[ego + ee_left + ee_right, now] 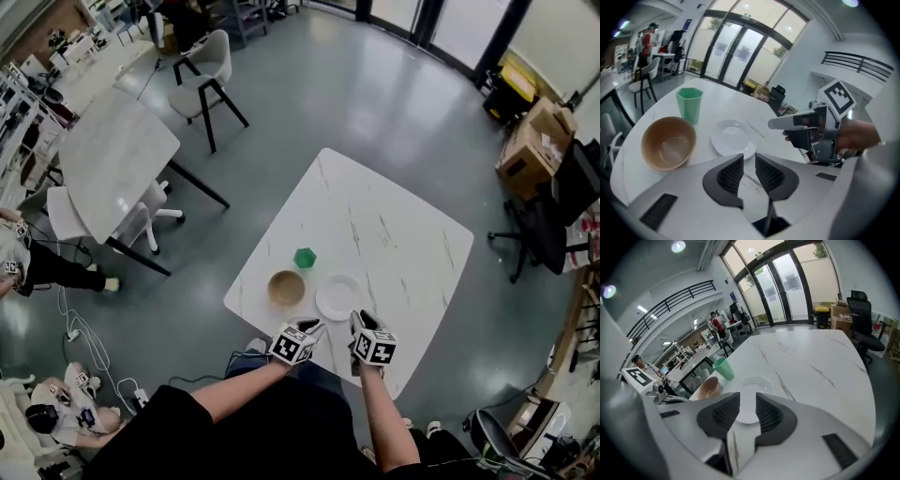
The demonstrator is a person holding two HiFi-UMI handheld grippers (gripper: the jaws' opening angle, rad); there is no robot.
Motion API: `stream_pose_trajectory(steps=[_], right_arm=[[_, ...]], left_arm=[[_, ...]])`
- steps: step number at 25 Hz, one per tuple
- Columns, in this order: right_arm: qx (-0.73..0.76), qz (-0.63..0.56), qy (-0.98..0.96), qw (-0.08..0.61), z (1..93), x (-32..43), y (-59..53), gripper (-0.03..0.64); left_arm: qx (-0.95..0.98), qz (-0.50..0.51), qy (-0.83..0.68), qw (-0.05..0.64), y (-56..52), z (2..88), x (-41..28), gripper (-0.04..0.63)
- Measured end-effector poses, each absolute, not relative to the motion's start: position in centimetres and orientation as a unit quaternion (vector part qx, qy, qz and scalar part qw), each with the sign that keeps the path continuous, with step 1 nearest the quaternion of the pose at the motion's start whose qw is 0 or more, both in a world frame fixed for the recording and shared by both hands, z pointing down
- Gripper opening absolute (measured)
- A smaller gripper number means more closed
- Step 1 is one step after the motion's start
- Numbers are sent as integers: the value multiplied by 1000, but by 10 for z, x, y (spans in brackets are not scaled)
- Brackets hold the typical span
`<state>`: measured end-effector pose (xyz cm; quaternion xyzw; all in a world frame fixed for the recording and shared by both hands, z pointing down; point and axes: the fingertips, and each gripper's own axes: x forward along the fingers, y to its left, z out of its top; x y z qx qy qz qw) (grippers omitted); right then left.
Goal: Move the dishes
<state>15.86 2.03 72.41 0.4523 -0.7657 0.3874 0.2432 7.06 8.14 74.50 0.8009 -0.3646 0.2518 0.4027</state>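
Observation:
Near the table's front edge stand three dishes. A green cup [305, 258] [689, 105] [723, 368] is farthest from me. In front of it sit a tan bowl [287, 288] [668, 143] [708, 388] and, to its right, a white plate [338, 297] [733, 137] [759, 384]. My left gripper [309, 330] [749, 161] hovers just short of the bowl and plate, jaws almost together with nothing between them. My right gripper [359, 323] [748, 399] [780, 130] hangs right before the plate, also narrowly shut and empty.
The white marble table [394, 234] stretches far and right beyond the dishes. A second table [112, 159] and chairs [211, 66] stand at the left. Cardboard boxes [534, 141] and a black office chair [548, 220] are at the right. A person [37, 262] sits at the far left.

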Motion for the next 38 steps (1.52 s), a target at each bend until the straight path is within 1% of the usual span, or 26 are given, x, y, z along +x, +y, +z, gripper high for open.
stream_pose_trajectory(steps=[4,6,8,11,15,21,24,28,33,38], right_arm=[[485,383,-760,202,698,119,55,100],[499,384,-752,195,685,96,77,74],[514,388,-743,185,671,70,105,47],[546,375,-732,158,644,32,142,27],[583,326,-734,124,598,-10,167,20],[620,238,-734,146,554,-48,184,20],[632,198,-740,122,520,-57,189,20],[635,113,-759,96,460,-66,196,17],[653,84,-746,103,442,-49,207,17],[678,93,-718,124,449,-18,224,17]], left_arm=[[843,229,-311,375,95,718,55,81],[858,217,-293,362,106,700,37,41],[870,208,-285,345,120,683,12,22],[885,185,-287,316,139,651,-29,17],[905,156,-291,267,156,606,-73,17],[923,98,-310,205,177,548,-111,17],[923,68,-328,192,183,515,-120,17],[924,24,-341,174,183,471,-124,17],[934,-11,-341,104,188,434,-105,17],[944,9,-313,102,200,438,-73,17]])
